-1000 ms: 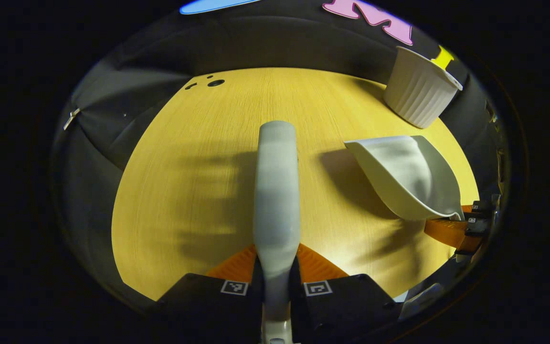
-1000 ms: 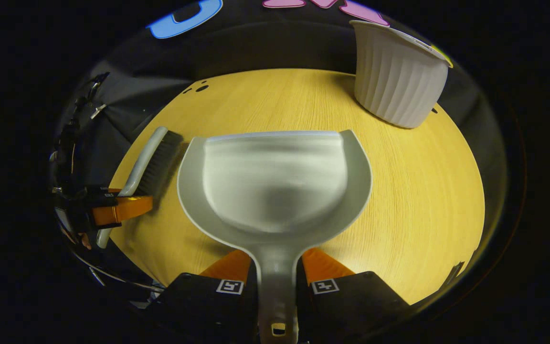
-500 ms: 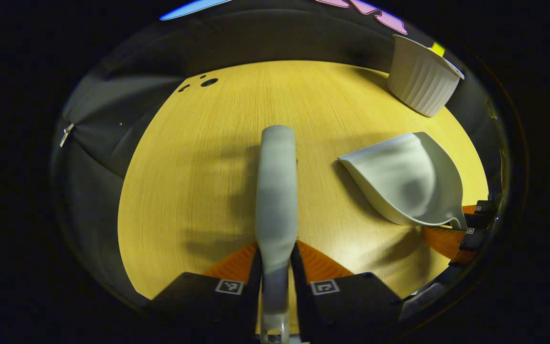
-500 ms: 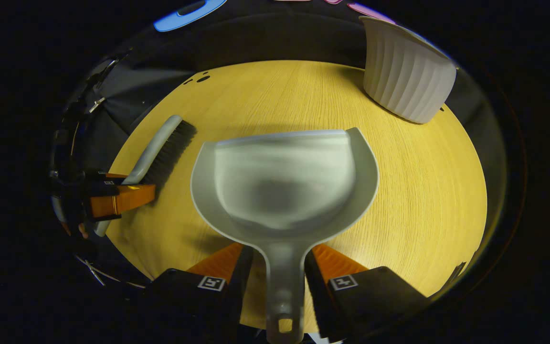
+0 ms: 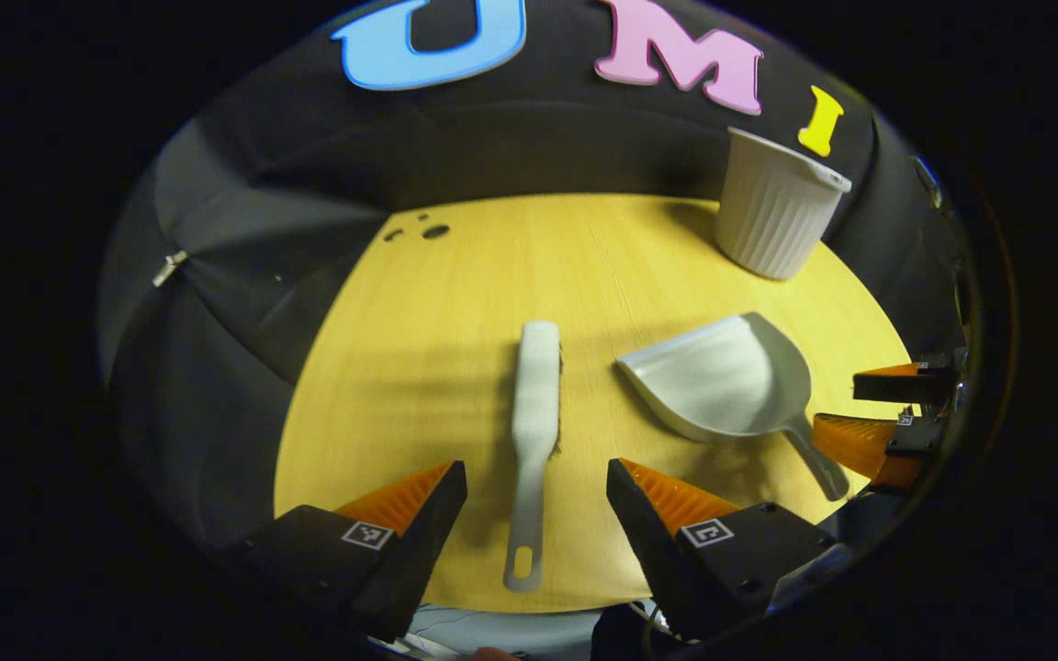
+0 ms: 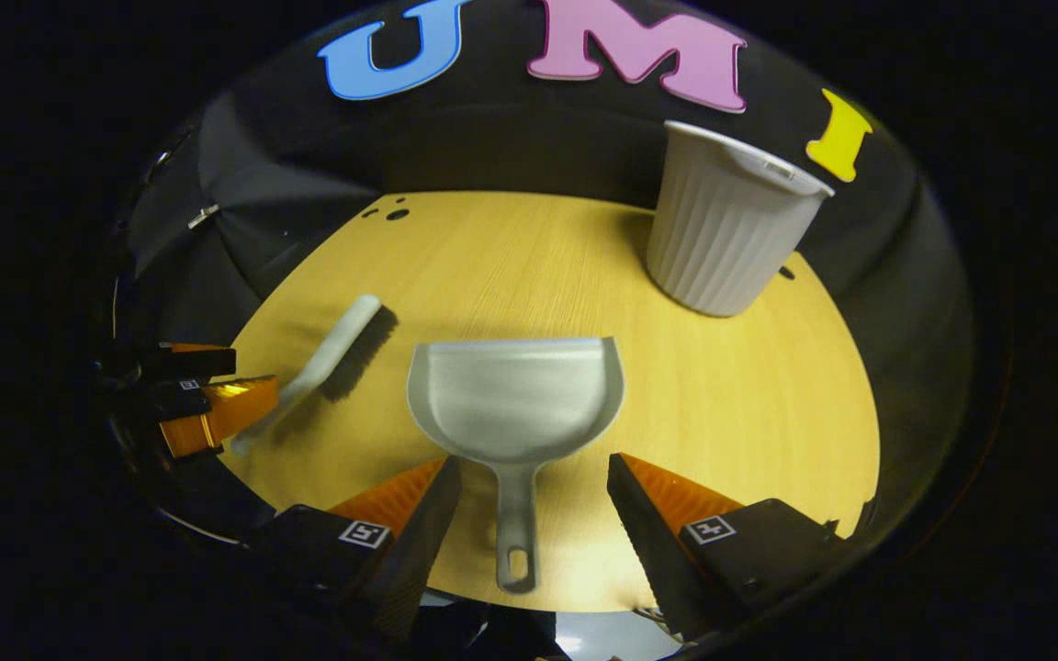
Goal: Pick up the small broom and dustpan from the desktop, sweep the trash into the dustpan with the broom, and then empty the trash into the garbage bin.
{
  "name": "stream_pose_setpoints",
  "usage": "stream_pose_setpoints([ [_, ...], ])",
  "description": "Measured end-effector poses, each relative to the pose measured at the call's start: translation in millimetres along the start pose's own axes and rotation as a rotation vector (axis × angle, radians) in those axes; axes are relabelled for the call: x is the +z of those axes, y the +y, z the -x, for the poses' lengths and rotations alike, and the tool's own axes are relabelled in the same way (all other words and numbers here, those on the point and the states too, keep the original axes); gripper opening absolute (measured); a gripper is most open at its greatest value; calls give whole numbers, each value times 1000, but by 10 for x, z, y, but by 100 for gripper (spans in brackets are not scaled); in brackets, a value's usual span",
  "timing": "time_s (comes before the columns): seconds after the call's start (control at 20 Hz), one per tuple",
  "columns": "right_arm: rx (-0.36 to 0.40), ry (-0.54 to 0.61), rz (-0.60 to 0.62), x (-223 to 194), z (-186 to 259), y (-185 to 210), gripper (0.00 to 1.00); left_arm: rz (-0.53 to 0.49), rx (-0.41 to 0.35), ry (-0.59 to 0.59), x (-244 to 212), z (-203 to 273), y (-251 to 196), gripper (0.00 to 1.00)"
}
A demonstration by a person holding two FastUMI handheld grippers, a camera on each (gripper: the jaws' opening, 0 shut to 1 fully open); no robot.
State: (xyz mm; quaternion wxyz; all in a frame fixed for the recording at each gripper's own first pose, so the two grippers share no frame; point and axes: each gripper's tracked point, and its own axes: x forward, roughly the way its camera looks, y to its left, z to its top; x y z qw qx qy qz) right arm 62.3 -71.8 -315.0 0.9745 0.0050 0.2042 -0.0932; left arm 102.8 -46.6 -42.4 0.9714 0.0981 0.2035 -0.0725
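Half a second earlier both tools were clamped; now we saw both sets of tongs spread wide with nothing between them. On the left, the left gripper (image 5: 536, 487) stood open above the desktop (image 5: 419, 349), and the broom (image 5: 534, 422) lay flat between its fingers without touching them, handle toward us, bristles on its right side. Just beside it to the right lay the dustpan (image 6: 515, 395), mouth facing away, its handle between the parted fingers of the right gripper (image 6: 534, 482) and clear of both. We judged the tools had been set down and let go (no trash was visible on the wood or in the pan), so the task looked finished or nearly so.

The garbage bin (image 6: 726, 234) stood upright at the far right, well apart from the pan. The tool handles ended near the desktop's near edge, so a careless retreat could nudge them off. Open wood lay to the left of the broom and ahead of both tools.
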Motion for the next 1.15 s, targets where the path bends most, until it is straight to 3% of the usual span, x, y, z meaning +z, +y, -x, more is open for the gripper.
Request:
stream_pose_setpoints([
  [0.3,-130,-410,-90,849,1337,-283,99,36,-9,-445,820,1211,-129,98],
  [0.55,-164,-581,-139,918,2133,-297,99,-32,6,-658,968,1998,-293,97],
  [0.75,-143,-649,-148,733,2466,-193,99,-35,-82,-659,734,2130,-652,97],
  [0.85,-102,-673,-163,610,2557,-70,99,-58,-89,-651,632,2208,-727,98],
  [1.15,-73,-602,-140,442,2310,156,98,-61,-126,-605,366,2220,-788,98],
])
